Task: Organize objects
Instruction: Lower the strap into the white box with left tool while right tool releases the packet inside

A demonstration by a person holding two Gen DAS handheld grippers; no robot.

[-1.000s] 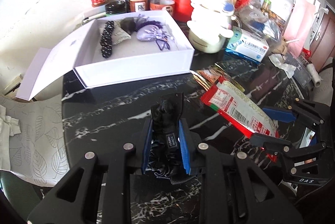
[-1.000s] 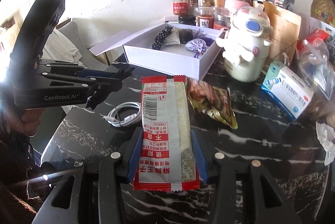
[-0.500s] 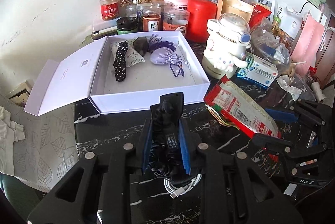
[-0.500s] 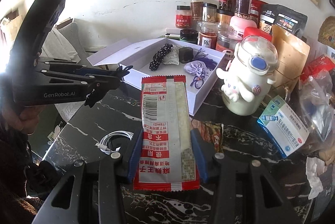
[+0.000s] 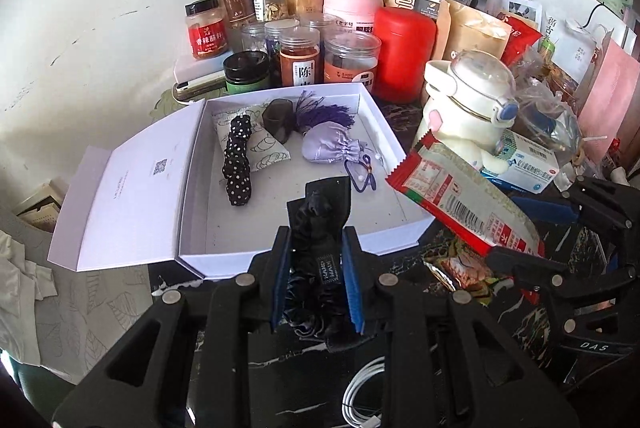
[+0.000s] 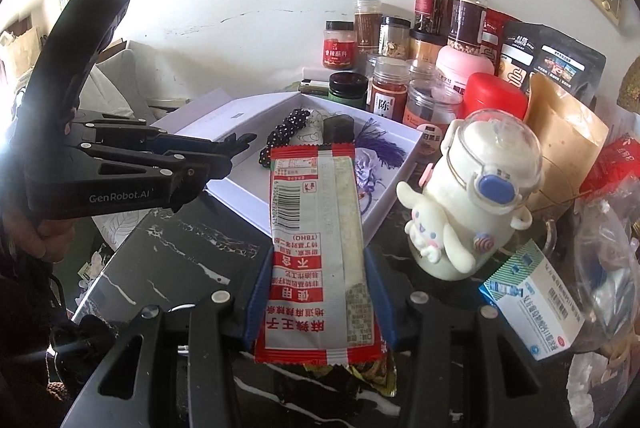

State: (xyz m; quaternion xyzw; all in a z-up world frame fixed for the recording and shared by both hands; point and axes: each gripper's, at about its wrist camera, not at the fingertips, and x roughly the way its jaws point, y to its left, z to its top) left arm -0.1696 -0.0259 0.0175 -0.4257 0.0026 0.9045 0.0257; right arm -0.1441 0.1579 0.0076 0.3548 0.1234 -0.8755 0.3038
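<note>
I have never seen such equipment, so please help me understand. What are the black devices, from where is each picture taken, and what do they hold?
There is no robot. A person holds one black two-finger tool in each hand, and a wide-angle camera on each looks forward along its fingers. One picture comes from the left hand-held gripper, shut on a black satin hair scrunchie at the near edge of an open white cardboard box. The other comes from the right hand-held gripper, shut on a red and grey flat snack packet. Both work over a black marble table crowded with jars, with a white cartoon bottle nearby.
</note>
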